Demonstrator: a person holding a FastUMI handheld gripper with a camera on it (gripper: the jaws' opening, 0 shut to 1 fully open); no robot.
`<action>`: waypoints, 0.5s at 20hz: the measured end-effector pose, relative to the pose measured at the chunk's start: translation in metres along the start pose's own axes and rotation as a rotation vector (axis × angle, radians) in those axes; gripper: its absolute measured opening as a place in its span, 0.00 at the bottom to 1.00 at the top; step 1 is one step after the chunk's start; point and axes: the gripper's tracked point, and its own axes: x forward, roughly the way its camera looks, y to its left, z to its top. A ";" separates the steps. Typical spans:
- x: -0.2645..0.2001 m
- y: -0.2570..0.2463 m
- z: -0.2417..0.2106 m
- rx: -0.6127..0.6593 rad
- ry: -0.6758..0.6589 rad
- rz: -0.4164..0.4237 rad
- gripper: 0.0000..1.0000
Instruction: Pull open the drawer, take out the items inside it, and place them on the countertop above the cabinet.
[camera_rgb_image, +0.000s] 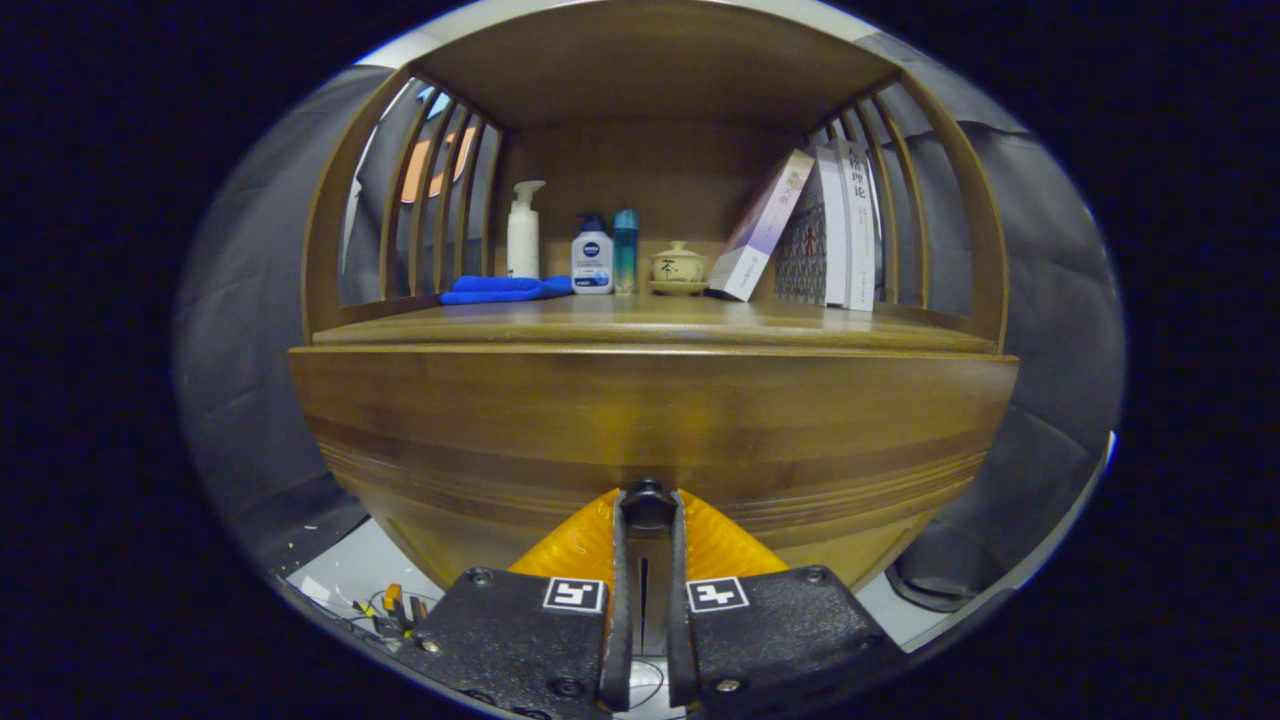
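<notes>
Two black fingers (620, 560) of the gripper (648, 500) stand nearly together, jaws pinching a small dark knob (649, 497) at the middle of the drawer front (650, 420), both touching it. The drawer looks closed, so its contents cannot be seen. Above it runs the brown wooden tabletop (650, 322) of the cabinet, roofed and walled with curved slats (440, 200) on each side. Along its back stand a white pump bottle (523, 232), a white and blue bottle (592, 255), a teal bottle (625, 250) and a lidded teacup (678, 265); a blue cloth (505, 289) lies near the pump bottle, books (820, 230) lean opposite. Grey draped fabric (250, 380) surrounds the cabinet above a pale floor (350, 570).
</notes>
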 end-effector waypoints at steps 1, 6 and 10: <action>-0.003 0.000 -0.001 -0.002 0.001 0.002 0.17; -0.028 -0.001 -0.009 -0.013 0.010 0.017 0.17; -0.049 -0.001 -0.016 -0.022 0.018 0.025 0.17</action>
